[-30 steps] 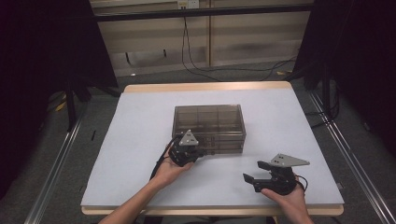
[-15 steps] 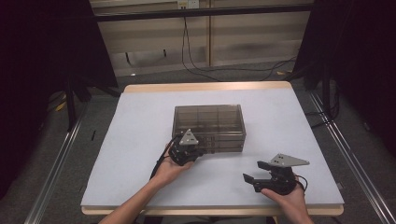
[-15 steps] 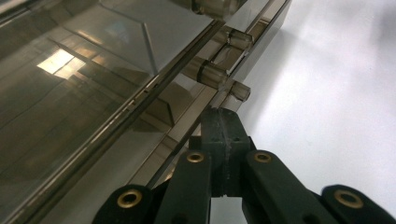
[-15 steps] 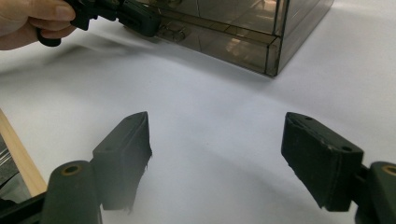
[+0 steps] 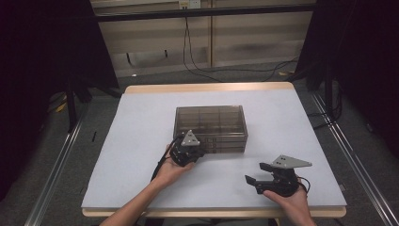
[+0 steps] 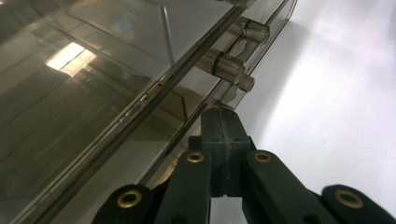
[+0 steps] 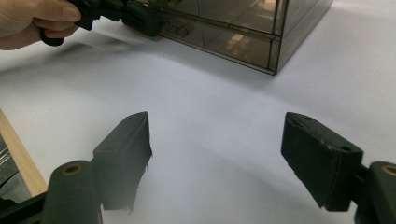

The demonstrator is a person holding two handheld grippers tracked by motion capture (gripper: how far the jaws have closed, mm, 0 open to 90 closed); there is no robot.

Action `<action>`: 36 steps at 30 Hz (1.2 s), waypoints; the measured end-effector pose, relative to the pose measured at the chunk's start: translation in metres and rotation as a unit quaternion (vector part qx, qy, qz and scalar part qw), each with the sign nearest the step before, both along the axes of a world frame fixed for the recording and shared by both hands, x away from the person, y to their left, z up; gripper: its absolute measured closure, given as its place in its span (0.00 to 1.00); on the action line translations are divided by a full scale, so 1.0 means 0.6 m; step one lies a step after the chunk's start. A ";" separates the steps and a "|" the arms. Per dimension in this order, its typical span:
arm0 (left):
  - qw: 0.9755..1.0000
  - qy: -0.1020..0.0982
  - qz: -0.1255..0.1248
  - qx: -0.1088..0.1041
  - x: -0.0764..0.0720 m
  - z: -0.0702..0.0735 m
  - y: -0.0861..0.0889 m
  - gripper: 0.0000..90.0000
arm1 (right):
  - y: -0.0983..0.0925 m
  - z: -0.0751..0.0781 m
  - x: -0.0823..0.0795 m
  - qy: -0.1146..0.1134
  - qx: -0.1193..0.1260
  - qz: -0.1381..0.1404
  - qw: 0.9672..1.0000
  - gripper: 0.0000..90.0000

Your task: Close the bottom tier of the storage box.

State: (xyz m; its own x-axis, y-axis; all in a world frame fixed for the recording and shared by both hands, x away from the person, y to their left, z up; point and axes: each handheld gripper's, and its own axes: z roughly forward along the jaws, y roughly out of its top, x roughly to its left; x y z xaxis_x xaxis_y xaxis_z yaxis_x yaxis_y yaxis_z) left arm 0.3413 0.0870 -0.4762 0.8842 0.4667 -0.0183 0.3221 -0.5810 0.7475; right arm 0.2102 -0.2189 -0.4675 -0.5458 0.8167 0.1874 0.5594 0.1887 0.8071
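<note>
Your left gripper (image 5: 194, 151) is reached forward from your left hand (image 5: 173, 168), your forearm coming in at a slant from the bottom edge. Its jaws are pressed together, pads meeting flat; whether anything thin sits pinched at their very tips is hard to tell. Your right gripper (image 5: 256, 175) lies low in your right hand (image 5: 288, 197), pointing toward the left, jaws spread wide with nothing between the pads (image 7: 322, 161).

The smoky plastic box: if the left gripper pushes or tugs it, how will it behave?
The box looks rigid: straight clear walls and dividers. It probably slides rather than tips, sitting low and wide on the smooth table. It seems light, with nothing visible inside. The left gripper, shut at its front knobs, may drag the whole box.
</note>
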 end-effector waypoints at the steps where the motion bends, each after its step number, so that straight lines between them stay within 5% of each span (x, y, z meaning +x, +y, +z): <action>1: 1.000 -0.001 -0.003 0.003 0.001 0.000 0.001 1.00 | 0.000 0.000 0.000 -0.001 0.000 0.000 1.000 0.27; 8: 1.000 -0.007 -0.009 -0.002 -0.010 0.009 -0.001 0.90 | -0.003 0.001 0.000 -0.003 0.002 -0.004 1.000 0.27; 12: 1.000 -0.011 -0.026 0.013 -0.014 0.013 -0.002 0.85 | -0.003 0.001 -0.001 -0.005 0.002 -0.003 1.000 0.27; 13: 1.000 -0.011 -0.020 0.002 -0.017 0.012 -0.003 0.83 | -0.004 0.002 -0.002 -0.004 0.002 -0.004 1.000 0.27; 25: 0.999 -0.009 -0.029 0.012 -0.038 0.028 0.010 0.32 | -0.007 0.003 -0.002 -0.006 0.002 -0.006 1.000 0.26; 35: 1.000 -0.001 -0.019 -0.023 -0.061 0.048 0.032 0.11 | -0.006 0.003 -0.002 -0.008 0.004 -0.010 1.000 0.24; 36: 1.000 -0.001 -0.023 -0.014 -0.062 0.049 0.036 0.11 | -0.006 0.003 -0.002 -0.008 0.004 -0.010 1.000 0.24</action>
